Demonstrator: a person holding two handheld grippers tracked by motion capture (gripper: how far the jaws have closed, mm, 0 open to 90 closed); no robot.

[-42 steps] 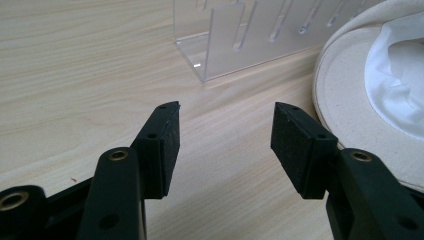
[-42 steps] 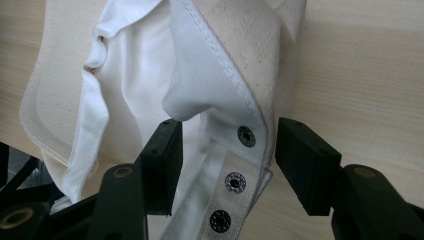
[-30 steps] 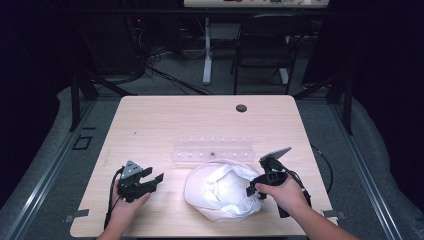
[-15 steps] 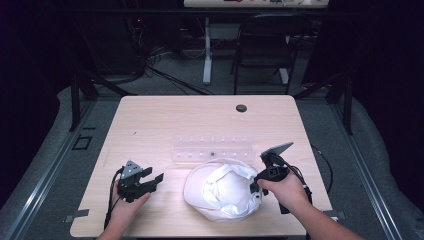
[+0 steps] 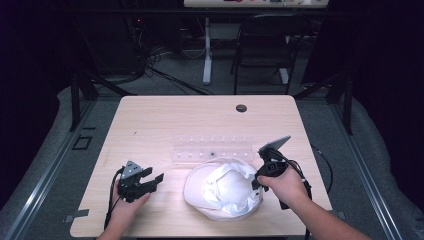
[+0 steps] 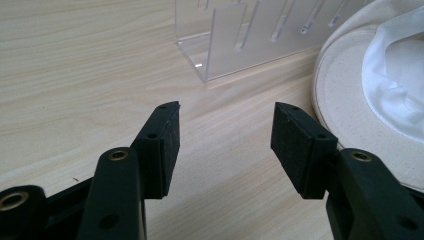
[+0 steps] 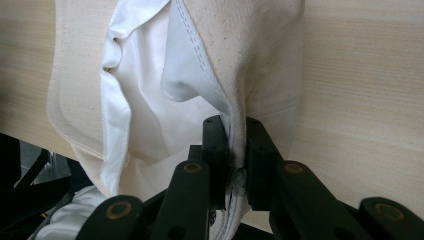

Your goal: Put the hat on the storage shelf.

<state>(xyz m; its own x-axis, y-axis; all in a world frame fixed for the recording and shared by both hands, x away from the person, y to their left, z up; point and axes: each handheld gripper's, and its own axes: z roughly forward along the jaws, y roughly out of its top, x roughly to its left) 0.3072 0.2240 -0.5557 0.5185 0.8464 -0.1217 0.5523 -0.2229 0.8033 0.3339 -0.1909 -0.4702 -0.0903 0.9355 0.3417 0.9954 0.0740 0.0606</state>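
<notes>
Grasp step: your right gripper [image 7: 234,150] has just been closing and now pinches the hat [image 5: 222,192] brim, lower centre of the high view; left gripper [image 6: 225,142] gapes empty; next, lift gently.

room: dark | floor [image 5: 385,165]: grey | chair [image 5: 262,45]: black | cables [image 5: 150,60]: tangled

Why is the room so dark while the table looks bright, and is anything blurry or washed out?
High view: light falls on the table alone, the room behind is near black, and the white hat is almost washed out. Left gripper view: sharp jaws, a small glint on the clear rack. Right gripper view: the hat's cloth is crisp, the jaw bases soft.
</notes>
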